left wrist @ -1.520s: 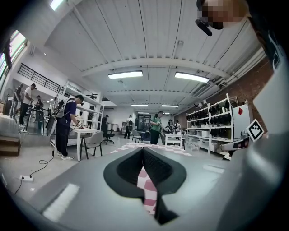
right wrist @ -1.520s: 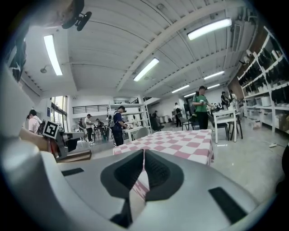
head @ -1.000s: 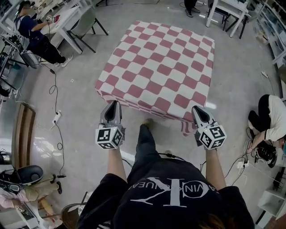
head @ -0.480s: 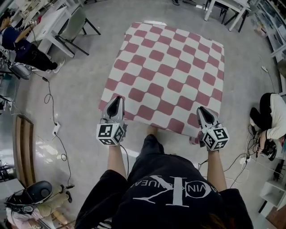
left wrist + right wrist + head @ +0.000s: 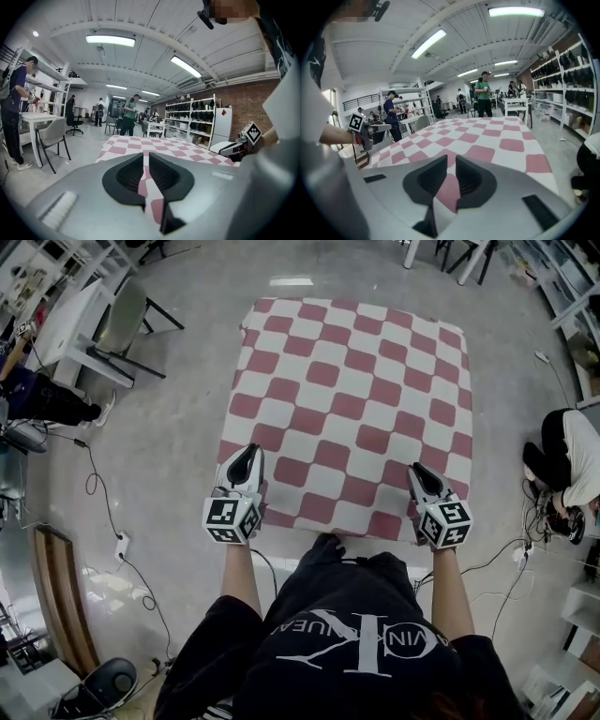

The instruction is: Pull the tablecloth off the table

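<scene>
A pink-and-white checked tablecloth (image 5: 356, 399) covers the table, which is hidden beneath it. My left gripper (image 5: 248, 456) is shut on the cloth's near left edge. My right gripper (image 5: 418, 471) is shut on the near right edge. Both hold that edge up, so the cloth looks flat and stretched. In the left gripper view the cloth (image 5: 154, 147) runs out from between the closed jaws of the left gripper (image 5: 146, 158). The right gripper view shows the same: cloth (image 5: 487, 136) is pinched in the right gripper (image 5: 451, 168).
A grey chair (image 5: 127, 320) and a white desk (image 5: 70, 324) stand at the far left. A person crouches on the floor at the right (image 5: 562, 465). Cables (image 5: 98, 484) trail over the floor on the left, beside a wooden board (image 5: 61, 596). White tables stand beyond the cloth.
The cloth's near side hung down the table front before; now both grippers hold it raised and level. The view has shifted forward over the table.
</scene>
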The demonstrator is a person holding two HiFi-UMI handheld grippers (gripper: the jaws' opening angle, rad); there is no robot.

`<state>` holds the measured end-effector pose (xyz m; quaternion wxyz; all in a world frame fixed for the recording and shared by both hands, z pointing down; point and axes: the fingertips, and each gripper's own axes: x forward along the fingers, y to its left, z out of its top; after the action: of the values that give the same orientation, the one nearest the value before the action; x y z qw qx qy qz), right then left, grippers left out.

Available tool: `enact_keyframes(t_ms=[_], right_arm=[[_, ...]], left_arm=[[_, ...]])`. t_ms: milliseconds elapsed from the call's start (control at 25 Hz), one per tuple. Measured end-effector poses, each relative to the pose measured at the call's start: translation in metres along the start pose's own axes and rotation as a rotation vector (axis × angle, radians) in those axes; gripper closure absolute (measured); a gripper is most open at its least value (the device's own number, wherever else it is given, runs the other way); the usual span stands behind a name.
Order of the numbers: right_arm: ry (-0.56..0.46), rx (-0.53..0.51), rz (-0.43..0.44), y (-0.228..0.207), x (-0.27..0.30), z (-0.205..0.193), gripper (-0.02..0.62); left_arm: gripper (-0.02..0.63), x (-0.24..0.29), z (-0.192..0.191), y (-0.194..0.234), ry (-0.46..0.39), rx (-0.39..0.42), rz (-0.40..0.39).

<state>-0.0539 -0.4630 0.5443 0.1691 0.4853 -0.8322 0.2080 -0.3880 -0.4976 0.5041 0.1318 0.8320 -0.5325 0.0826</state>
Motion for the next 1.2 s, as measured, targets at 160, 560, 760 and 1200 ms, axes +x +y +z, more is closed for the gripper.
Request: enact_keyframes(t_ms=[160,560,760,1200], right_arm=[[0.064,0.036,-0.061,-0.026,0.016,-0.004,0.473],[0.199,0.114,-0.185,-0.126,0.03,-0.019,0.267],[0.225,0.186,-0.277,-0.168,0.031,-0.025,0.252],[0.302,0.202,-0.317,-0.166,0.05,-0.028,0.249]], left_arm=[[0.44,0.027,-0.012,0.005,0.045,-0.113,-0.071],[0.244,0.067,-0.061,-0.001,0.263,-0.083,-0.054],[0.236,0.074,-0.074,0.018,0.315,-0.104,0.012],[0.229,0.079,-0.086,0.026,0.365,-0.185,0.091]])
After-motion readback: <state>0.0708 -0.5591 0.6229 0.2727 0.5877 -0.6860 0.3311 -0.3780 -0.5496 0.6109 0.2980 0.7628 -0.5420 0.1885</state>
